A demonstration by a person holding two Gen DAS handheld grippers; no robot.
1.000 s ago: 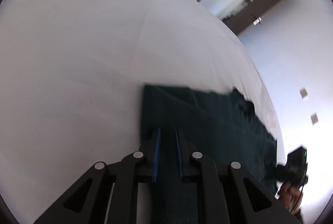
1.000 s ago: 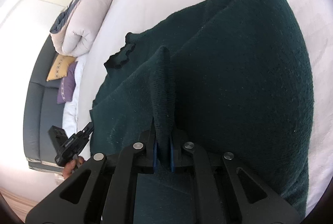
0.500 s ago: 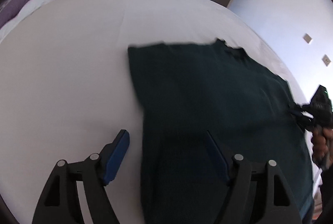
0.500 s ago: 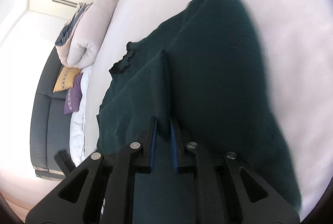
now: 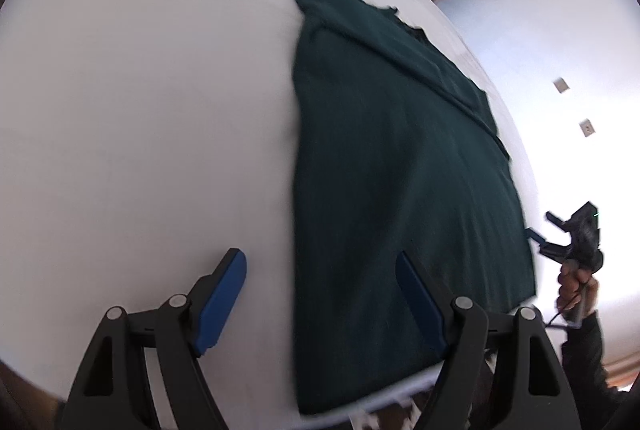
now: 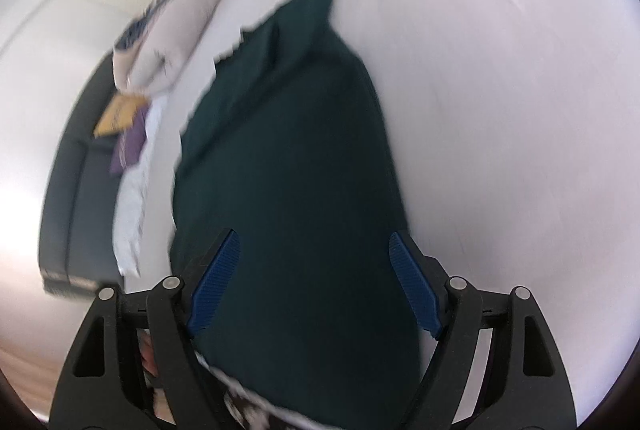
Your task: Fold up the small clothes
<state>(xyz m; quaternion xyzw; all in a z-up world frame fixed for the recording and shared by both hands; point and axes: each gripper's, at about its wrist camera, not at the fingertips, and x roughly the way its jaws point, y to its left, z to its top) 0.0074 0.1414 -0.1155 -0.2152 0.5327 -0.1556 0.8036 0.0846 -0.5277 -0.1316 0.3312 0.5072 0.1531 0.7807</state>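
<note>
A dark green knitted garment (image 5: 400, 170) lies flat, folded lengthwise, on the white bed (image 5: 140, 110). My left gripper (image 5: 319, 256) hovers over its near left edge. Its jaws are opening, and the blue pads (image 5: 224, 294) touch nothing; cloth and sheet lie below the gap. The right gripper (image 5: 560, 238) shows at the garment's right side, held in a hand. In the right wrist view the right gripper (image 6: 313, 236) hangs above the garment (image 6: 288, 150). Its jaws are opening too, wide apart and clear of the cloth.
A rolled pale duvet (image 6: 168, 38) lies at the far end of the bed (image 6: 500, 110). A dark sofa (image 6: 68, 190) with a yellow cushion (image 6: 120, 110) stands beside it. The bed's near edge (image 5: 380, 402) runs under the grippers. Wall sockets (image 5: 560, 85) are on the right.
Both grippers let go of the garment's pinched folds, opened wide and drew back towards the bed's near edge. The garment now lies flat.
</note>
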